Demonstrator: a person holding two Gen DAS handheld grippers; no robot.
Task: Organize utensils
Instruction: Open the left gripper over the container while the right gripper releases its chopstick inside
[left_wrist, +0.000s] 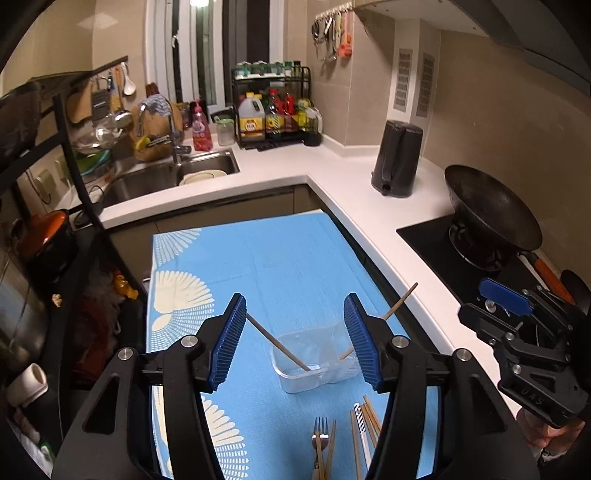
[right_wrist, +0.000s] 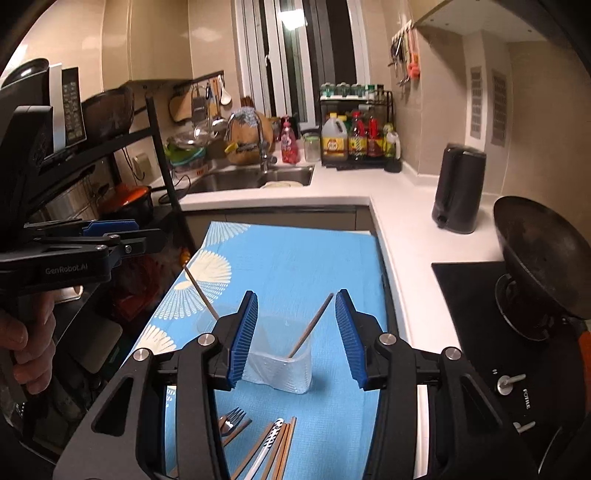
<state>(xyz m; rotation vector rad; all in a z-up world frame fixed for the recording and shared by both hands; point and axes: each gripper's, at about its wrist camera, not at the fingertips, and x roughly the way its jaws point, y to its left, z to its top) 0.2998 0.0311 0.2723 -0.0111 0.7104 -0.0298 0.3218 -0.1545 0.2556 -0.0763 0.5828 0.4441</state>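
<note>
Just beyond parted fingers (right_wrist: 243, 332), container (right_wrist: 280, 373)

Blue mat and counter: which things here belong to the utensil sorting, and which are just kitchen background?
Job:
clear plastic container
two chopsticks leaning in it
loose chopsticks
fork

Background:
black kettle
wok
sink
condiment rack

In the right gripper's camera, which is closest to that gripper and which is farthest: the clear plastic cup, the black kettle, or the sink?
1. Clear plastic cup, right in front of the right gripper on the blue mat.
2. Black kettle, farther back on the right counter.
3. Sink, far back, left of centre.
</note>
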